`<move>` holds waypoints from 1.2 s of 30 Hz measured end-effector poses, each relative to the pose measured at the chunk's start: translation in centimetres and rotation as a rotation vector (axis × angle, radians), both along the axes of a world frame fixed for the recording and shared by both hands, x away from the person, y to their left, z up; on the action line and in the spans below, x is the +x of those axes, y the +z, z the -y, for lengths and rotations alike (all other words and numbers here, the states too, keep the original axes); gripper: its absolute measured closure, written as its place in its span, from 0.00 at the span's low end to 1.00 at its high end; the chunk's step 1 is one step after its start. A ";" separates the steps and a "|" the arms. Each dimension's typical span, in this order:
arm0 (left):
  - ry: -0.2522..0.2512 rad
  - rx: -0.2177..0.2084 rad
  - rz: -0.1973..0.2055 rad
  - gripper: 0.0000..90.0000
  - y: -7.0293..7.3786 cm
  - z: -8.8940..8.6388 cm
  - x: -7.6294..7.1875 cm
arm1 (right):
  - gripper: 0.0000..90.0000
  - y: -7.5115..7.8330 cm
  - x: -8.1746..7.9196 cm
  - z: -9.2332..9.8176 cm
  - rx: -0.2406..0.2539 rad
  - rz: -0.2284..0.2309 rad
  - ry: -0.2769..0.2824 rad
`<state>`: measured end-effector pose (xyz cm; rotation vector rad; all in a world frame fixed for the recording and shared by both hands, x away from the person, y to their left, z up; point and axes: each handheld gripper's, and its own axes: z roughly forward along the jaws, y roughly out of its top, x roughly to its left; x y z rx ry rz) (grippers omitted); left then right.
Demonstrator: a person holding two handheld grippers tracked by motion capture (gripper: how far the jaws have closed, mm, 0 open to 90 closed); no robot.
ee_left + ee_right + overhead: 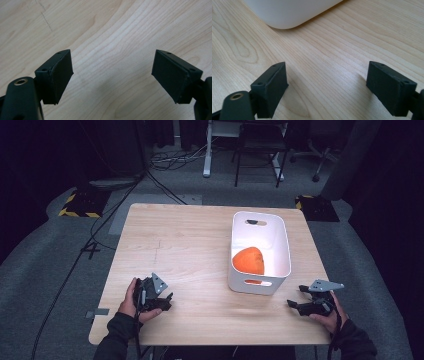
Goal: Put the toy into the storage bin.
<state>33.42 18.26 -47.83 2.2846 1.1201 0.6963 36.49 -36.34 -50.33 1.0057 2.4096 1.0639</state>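
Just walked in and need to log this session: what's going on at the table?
A person holds a two-jaw gripper in each hand, low over the near edge of a wooden table. The left gripper and right gripper both stand open with nothing between their jaws. An orange object lies inside the white bin, which neither gripper touches.

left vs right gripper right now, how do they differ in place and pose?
The left gripper sits near the front left of the table, far from the white bin; the right gripper sits at the front right, close to the bin's corner. The left gripper view looks on bare wood; the right gripper view takes in the bin's rounded corner. Both have jaws wide open with nothing between them, and both are low over the table.
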 end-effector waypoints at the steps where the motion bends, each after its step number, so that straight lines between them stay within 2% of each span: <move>1: 0.004 0.009 -0.004 0.19 -0.1 -0.1 -0.1 | 0.19 0.0 0.0 0.0 0.000 0.000 0.000; 6: 0.015 -0.036 -0.028 0.19 -0.9 -0.5 -0.4 | 0.19 0.0 0.0 0.0 0.001 0.001 -0.003; 7: 0.006 -0.047 -0.043 0.19 -1.1 -0.6 -0.5 | 0.19 0.0 0.0 0.0 0.001 0.001 -0.004; 11: 0.023 -0.081 -0.048 0.19 -1.5 -1.3 -0.8 | 0.19 0.0 0.0 0.0 0.003 0.001 -0.005; 12: 0.032 -0.109 -0.066 0.19 -1.6 -1.6 -0.9 | 0.19 0.0 0.0 0.0 0.003 0.001 -0.005; 15: 0.056 -0.181 -0.076 0.19 -2.0 -2.6 -1.1 | 0.19 0.0 0.0 0.0 0.003 0.000 -0.005; 17: 0.063 -0.198 -0.076 0.19 -2.1 -2.8 -1.2 | 0.19 0.0 0.0 0.0 0.003 0.001 -0.005; 19: 0.085 -0.250 -0.080 0.19 -2.4 -3.6 -1.4 | 0.19 0.0 0.0 0.0 0.002 0.000 -0.003; 36: 0.102 -0.246 -0.075 0.18 -2.5 -3.9 -1.7 | 0.19 0.0 -0.1 0.0 0.000 0.002 0.001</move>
